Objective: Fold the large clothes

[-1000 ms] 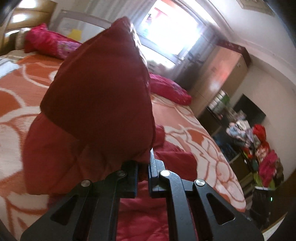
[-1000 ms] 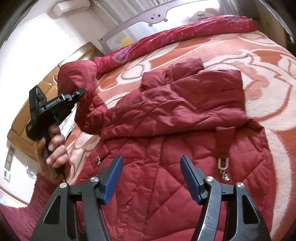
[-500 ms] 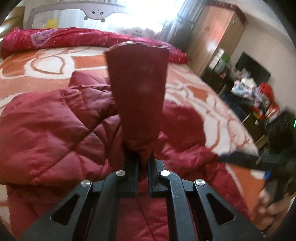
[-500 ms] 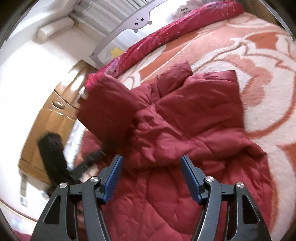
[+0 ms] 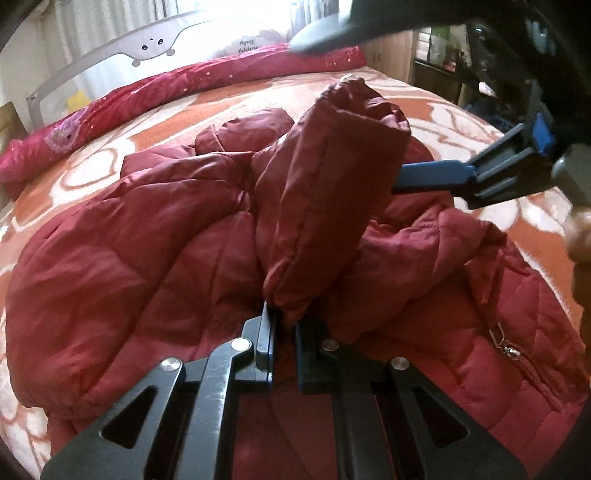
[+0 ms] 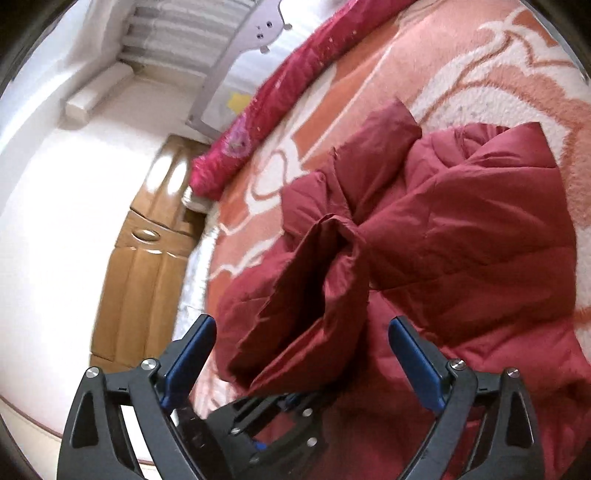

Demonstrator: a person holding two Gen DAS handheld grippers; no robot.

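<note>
Grippers first: our left gripper (image 5: 283, 325) stays pinched on the sleeve (image 5: 325, 192) of the red padded jacket (image 5: 129, 258), cuff end raised. Half a second ago the sleeve stood over the jacket's middle; now we have carried it toward our right gripper (image 6: 301, 341), whose blue-padded jaws are spread wide on either side of the sleeve (image 6: 314, 295). The jacket lies spread on the orange-and-white blanket (image 5: 443, 122), near the pink bolster (image 5: 147, 96).

Your left view blows out white at the window (image 5: 236, 22) behind the bed rail; the right gripper (image 5: 436, 177) smears with blur, and fisheye bends both frames' dark edges.
</note>
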